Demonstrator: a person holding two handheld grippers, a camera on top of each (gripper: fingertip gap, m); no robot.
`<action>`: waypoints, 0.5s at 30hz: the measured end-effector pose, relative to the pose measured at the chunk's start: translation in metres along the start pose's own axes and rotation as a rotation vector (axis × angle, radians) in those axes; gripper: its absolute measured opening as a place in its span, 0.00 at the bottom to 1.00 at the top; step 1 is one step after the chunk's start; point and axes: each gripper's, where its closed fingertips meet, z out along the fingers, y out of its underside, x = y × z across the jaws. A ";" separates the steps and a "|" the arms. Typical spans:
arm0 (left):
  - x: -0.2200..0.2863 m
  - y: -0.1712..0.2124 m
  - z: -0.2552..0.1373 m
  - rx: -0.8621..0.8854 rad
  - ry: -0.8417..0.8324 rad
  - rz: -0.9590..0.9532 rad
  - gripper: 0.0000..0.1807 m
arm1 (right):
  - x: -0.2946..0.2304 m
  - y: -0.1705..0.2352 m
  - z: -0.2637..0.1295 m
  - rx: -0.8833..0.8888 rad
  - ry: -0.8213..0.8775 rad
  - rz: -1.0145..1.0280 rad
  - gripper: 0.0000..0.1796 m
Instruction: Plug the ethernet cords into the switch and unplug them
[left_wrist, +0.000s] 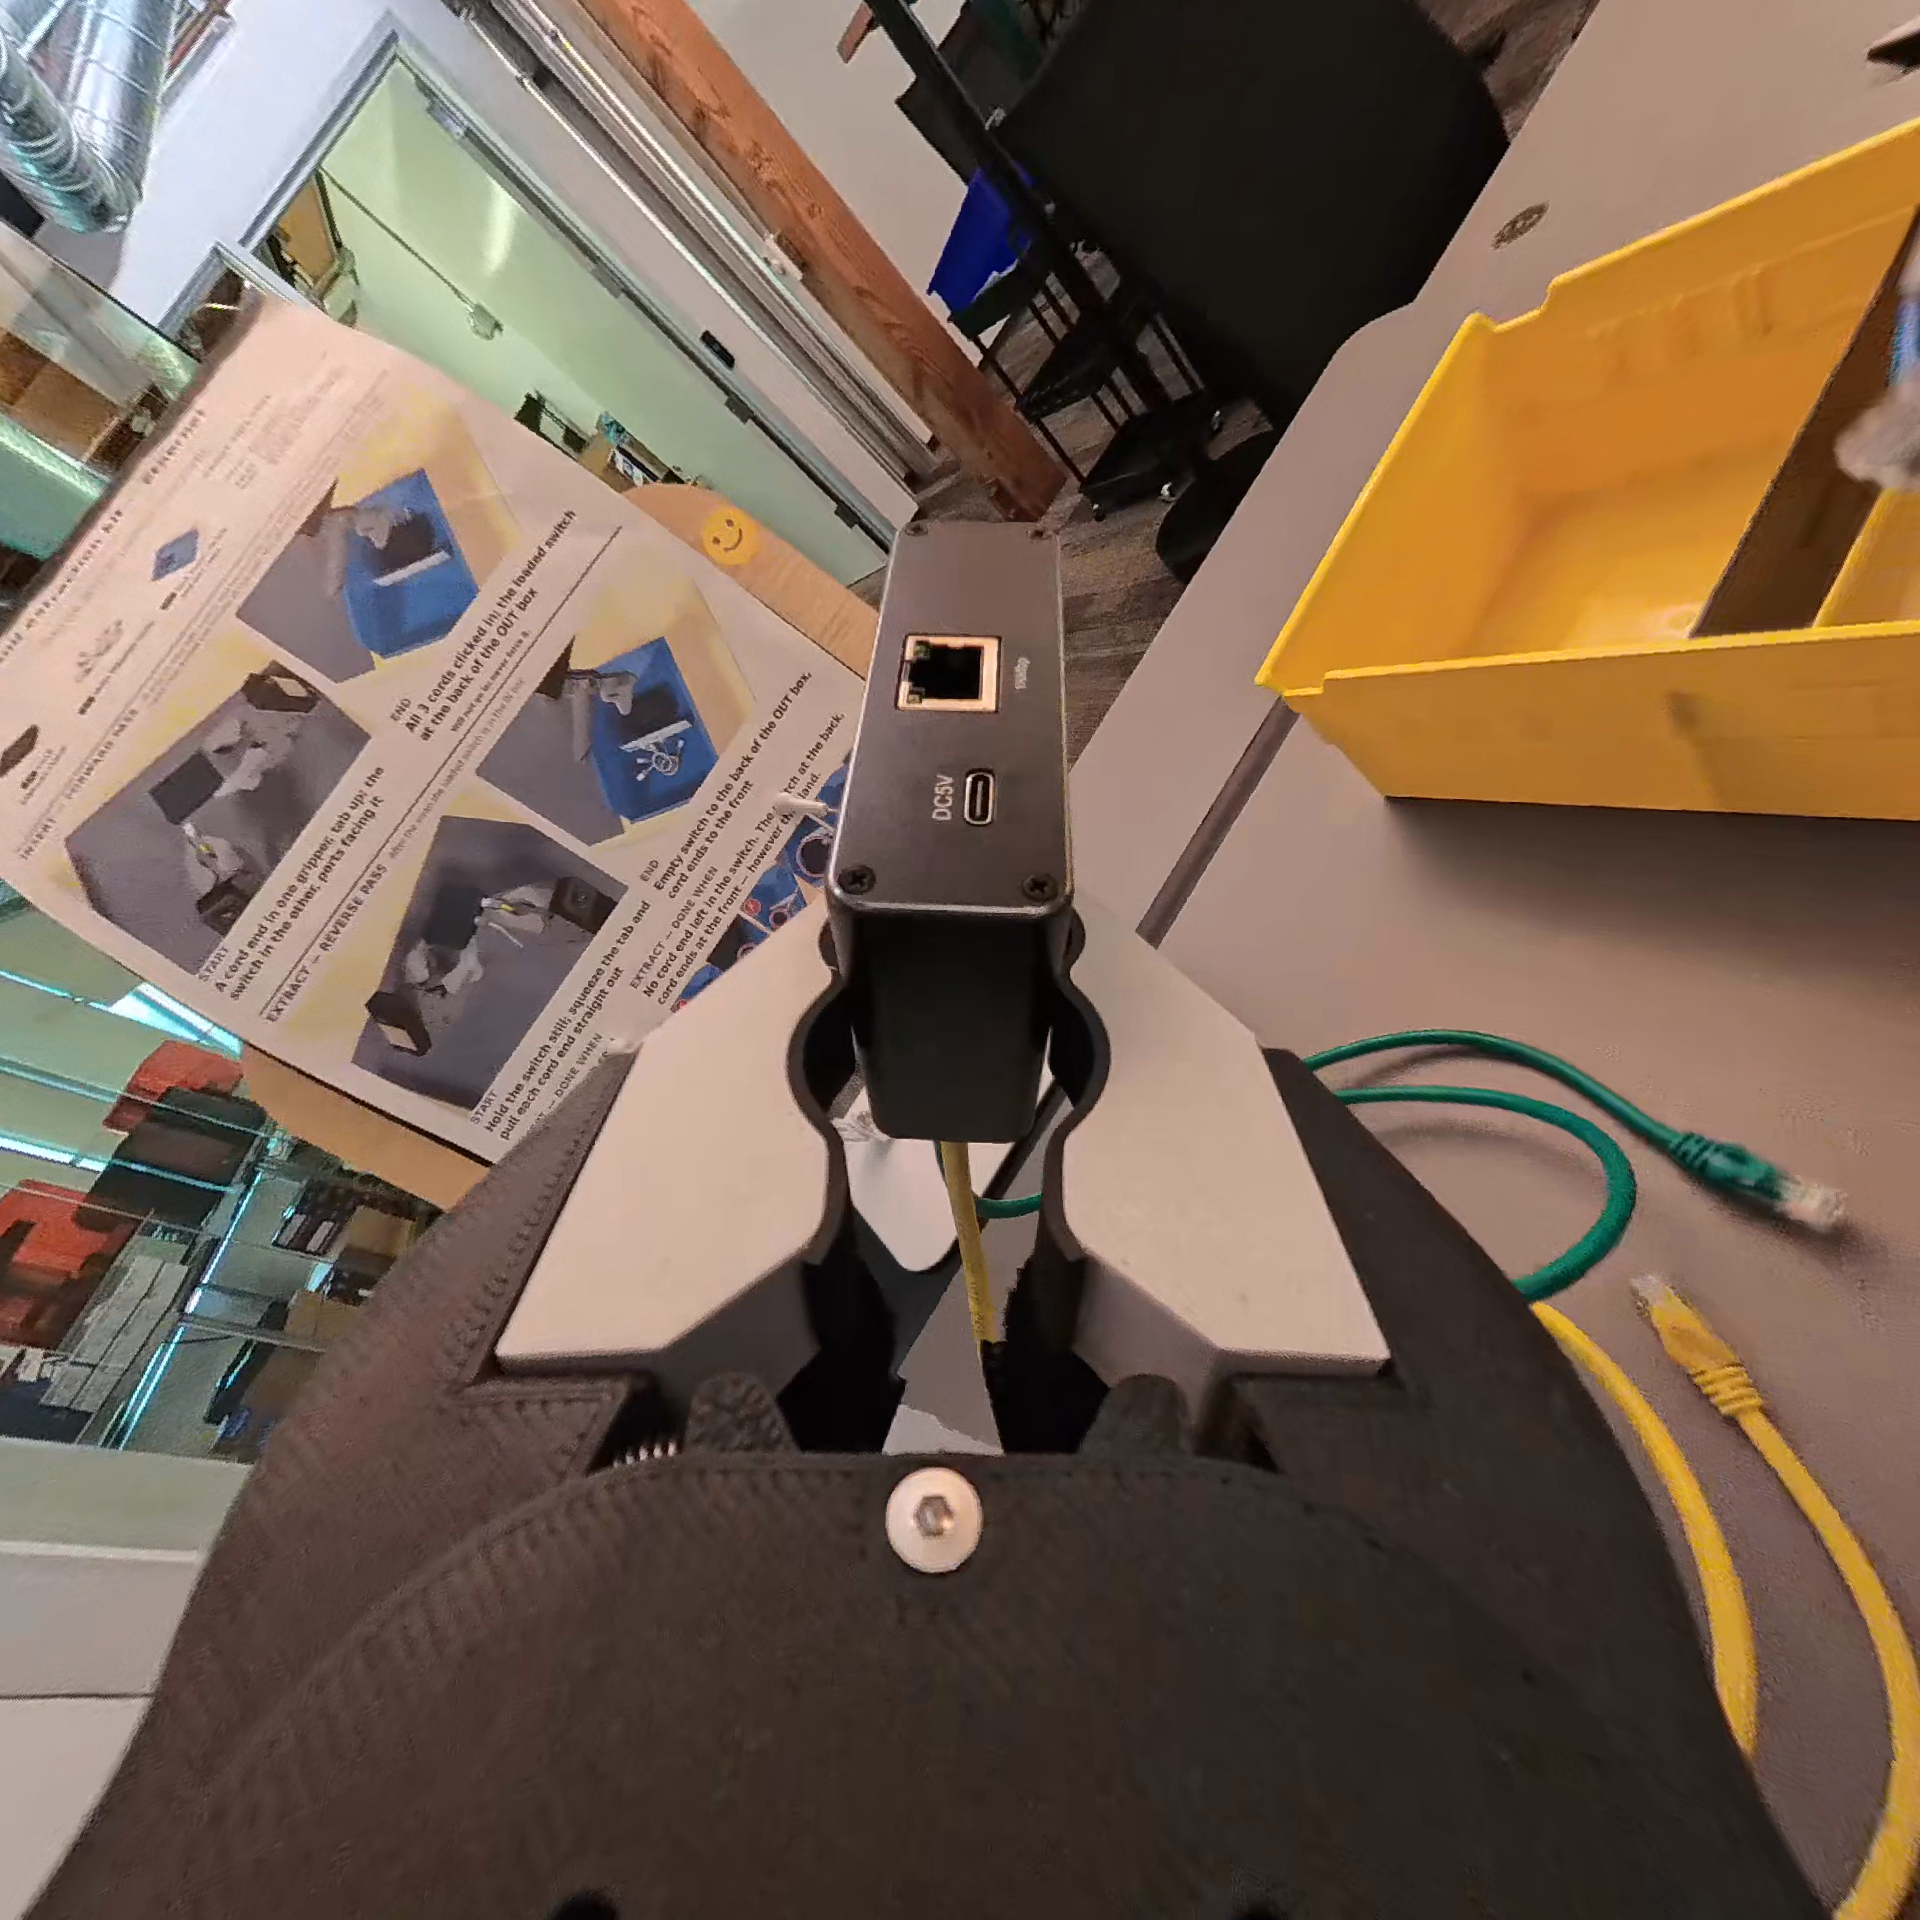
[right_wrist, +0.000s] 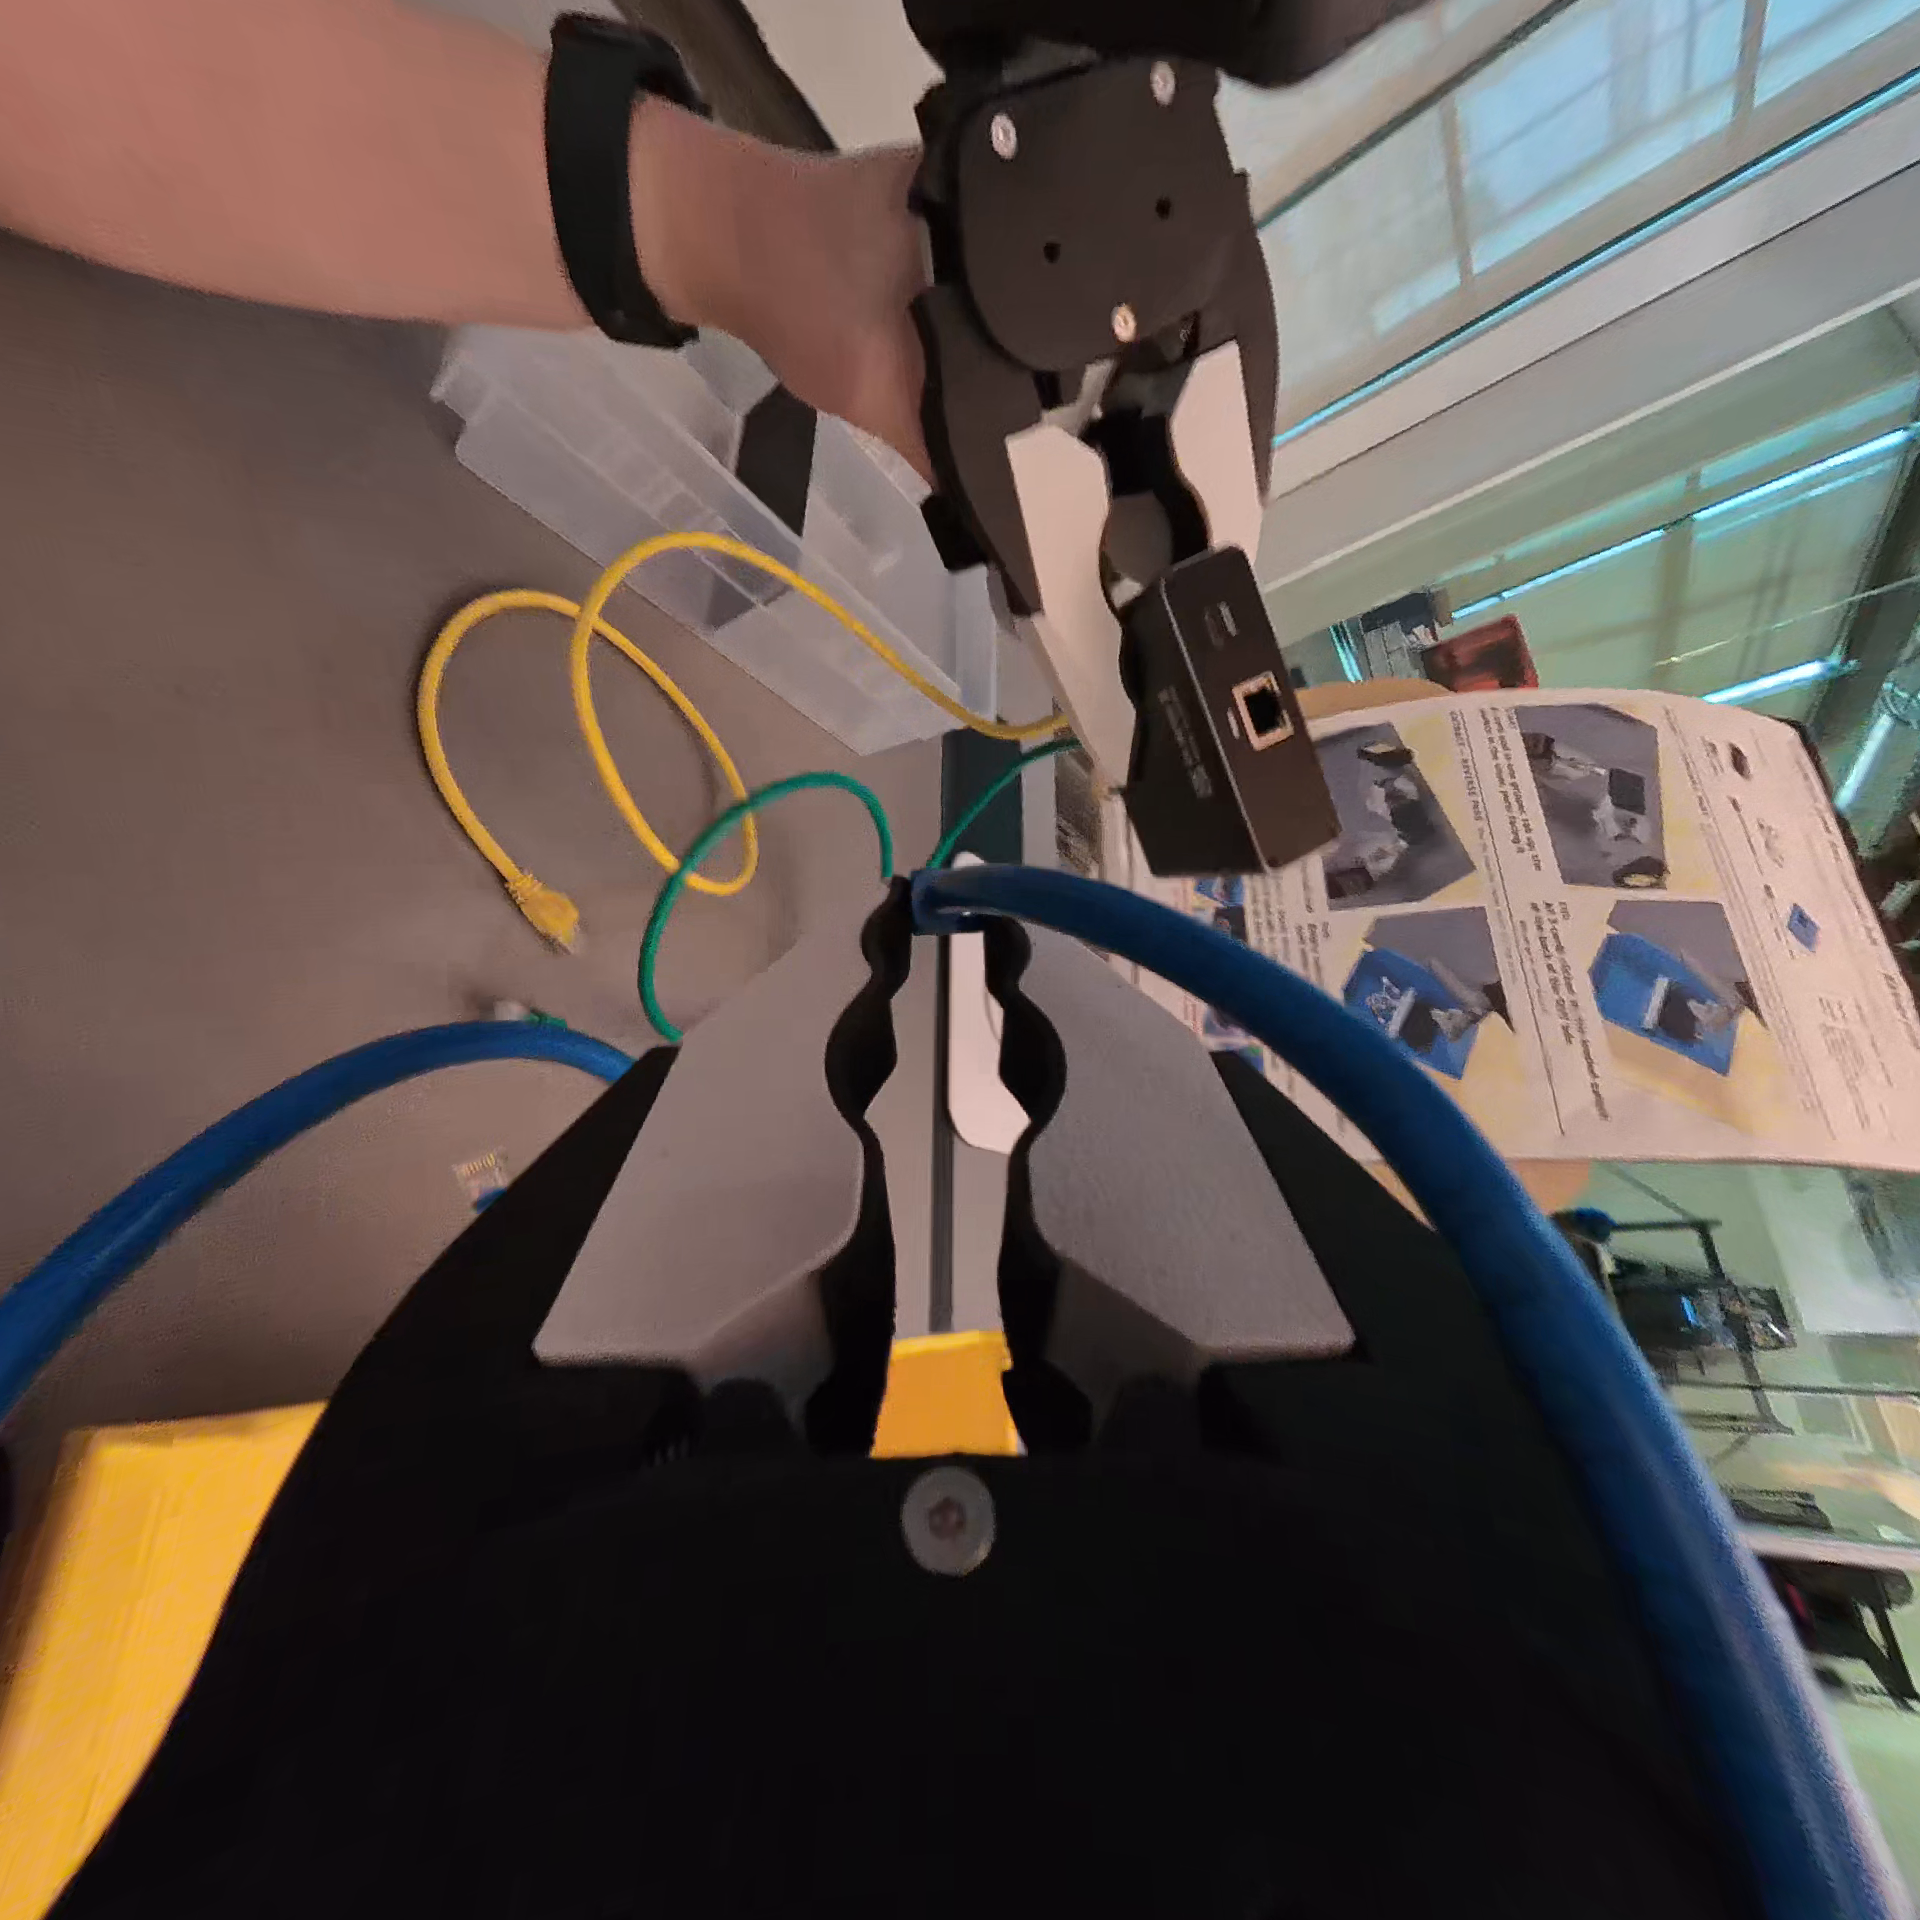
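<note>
**Switch held up, blue cord coming in**

You are holding the switch (left_wrist: 951, 821) off the table in the left gripper (left_wrist: 951, 1029), fingers closed on the black body's lower part, so the end face with its single port is standing clear and turned toward the other tool. That grip is leaving the socket unobstructed, probably for the insertion.

Your right gripper (right_wrist: 940, 925) is pinching the blue cord (right_wrist: 1299, 1049) at its very tips, fingers nearly together, just below and beside the switch; the plug end itself is hidden behind the fingertips, so you cannot tell how its tab is facing. Nothing is sitting in the visible port yet.

Below the switch, the yellow cord (right_wrist: 582, 727) and green cord (right_wrist: 769, 831) are lying looped on the grey table (right_wrist: 208, 623), seemingly waiting their turn. The yellow bin (left_wrist: 1558, 582) is sitting well off to the side of the switch.
</note>
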 end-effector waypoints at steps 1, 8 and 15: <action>0.001 -0.002 -0.002 0.003 0.006 -0.004 0.18 | 0.005 0.004 -0.006 -0.012 0.025 -0.005 0.07; 0.009 -0.012 -0.004 0.006 0.031 0.009 0.18 | 0.052 0.067 -0.091 -0.198 0.311 0.160 0.07; 0.024 -0.017 0.004 -0.018 0.062 0.055 0.18 | 0.008 0.137 -0.068 -0.328 0.044 0.421 0.07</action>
